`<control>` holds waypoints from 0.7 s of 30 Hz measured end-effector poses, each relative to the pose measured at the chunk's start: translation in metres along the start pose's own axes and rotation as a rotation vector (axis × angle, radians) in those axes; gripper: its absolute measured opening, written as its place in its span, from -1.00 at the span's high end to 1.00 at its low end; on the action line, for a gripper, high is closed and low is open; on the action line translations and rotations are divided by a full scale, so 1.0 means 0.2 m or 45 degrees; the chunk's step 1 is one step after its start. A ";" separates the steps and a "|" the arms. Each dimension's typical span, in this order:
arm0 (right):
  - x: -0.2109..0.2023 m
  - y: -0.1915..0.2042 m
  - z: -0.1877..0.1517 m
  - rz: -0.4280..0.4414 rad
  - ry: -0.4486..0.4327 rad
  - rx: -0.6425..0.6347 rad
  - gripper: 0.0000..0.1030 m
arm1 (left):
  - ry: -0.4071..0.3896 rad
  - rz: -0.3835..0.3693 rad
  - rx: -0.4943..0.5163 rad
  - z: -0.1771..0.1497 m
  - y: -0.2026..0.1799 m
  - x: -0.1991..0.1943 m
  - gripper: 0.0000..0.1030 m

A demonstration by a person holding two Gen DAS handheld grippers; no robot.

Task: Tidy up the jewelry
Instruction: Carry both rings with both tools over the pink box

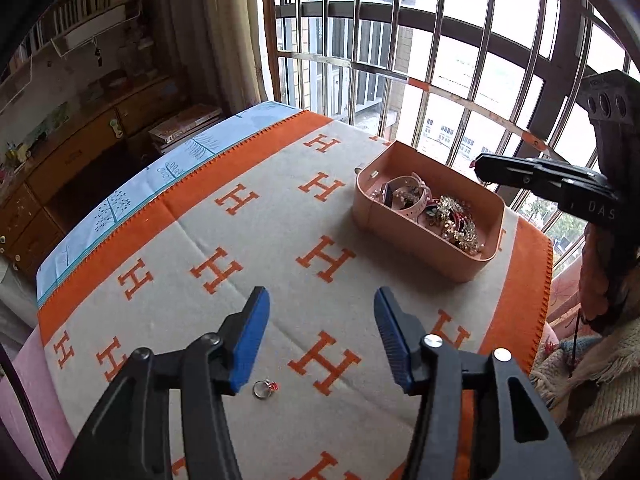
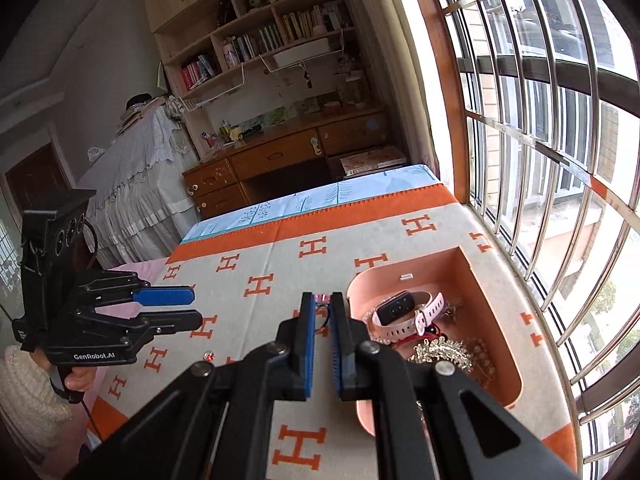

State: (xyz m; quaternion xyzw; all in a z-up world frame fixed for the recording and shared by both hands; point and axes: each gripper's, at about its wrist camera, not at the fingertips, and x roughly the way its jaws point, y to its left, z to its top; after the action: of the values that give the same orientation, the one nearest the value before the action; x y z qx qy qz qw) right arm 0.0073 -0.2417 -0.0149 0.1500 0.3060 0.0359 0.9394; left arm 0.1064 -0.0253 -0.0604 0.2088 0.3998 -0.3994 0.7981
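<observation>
A pink tray (image 1: 404, 236) (image 2: 476, 268) on the H-patterned blanket holds a pink-strapped watch (image 2: 404, 310), gold ornaments (image 1: 456, 216) (image 2: 444, 350) and other jewelry. A small silver ring with a red stone (image 1: 265, 388) (image 2: 209, 356) lies on the blanket just below my left gripper (image 1: 322, 300), which is open and empty above it. My right gripper (image 2: 323, 300) is nearly closed on a small pink and red piece of jewelry (image 2: 322, 299) and is held beside the tray's left wall. The right gripper also shows in the left wrist view (image 1: 480, 166), above the tray's far corner.
The orange and beige blanket (image 1: 240, 264) covers a table against a barred window (image 2: 540, 140). A light blue cloth (image 1: 132, 196) shows at the far edge. A wooden desk and bookshelves (image 2: 280, 148) stand beyond it. A knitted sleeve (image 1: 592, 356) is at the right.
</observation>
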 end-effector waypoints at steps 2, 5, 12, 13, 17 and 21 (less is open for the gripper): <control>0.00 -0.02 -0.01 0.005 0.013 -0.004 0.87 | 0.058 0.025 0.038 -0.08 0.04 0.07 -0.09; 0.02 -0.05 -0.04 0.016 0.036 -0.006 0.87 | 0.154 0.024 0.077 -0.20 0.12 0.16 0.45; 0.07 -0.10 -0.06 0.025 0.083 0.002 0.87 | 0.235 -0.047 0.125 -0.33 0.21 0.25 0.49; 0.08 -0.10 -0.06 0.023 0.089 0.003 0.87 | 0.234 -0.067 0.137 -0.33 0.21 0.25 0.49; 0.11 -0.10 -0.07 0.024 0.107 0.009 0.87 | 0.242 -0.093 0.195 -0.34 0.22 0.29 0.48; 0.15 -0.10 -0.07 0.016 0.123 0.018 0.87 | 0.239 -0.136 0.187 -0.32 0.25 0.31 0.50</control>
State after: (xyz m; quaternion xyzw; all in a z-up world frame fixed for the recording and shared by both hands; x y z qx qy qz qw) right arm 0.0223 -0.2519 -0.0482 0.1567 0.3503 0.0468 0.9222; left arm 0.1387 0.0184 -0.1474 0.2814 0.4530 -0.4482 0.7174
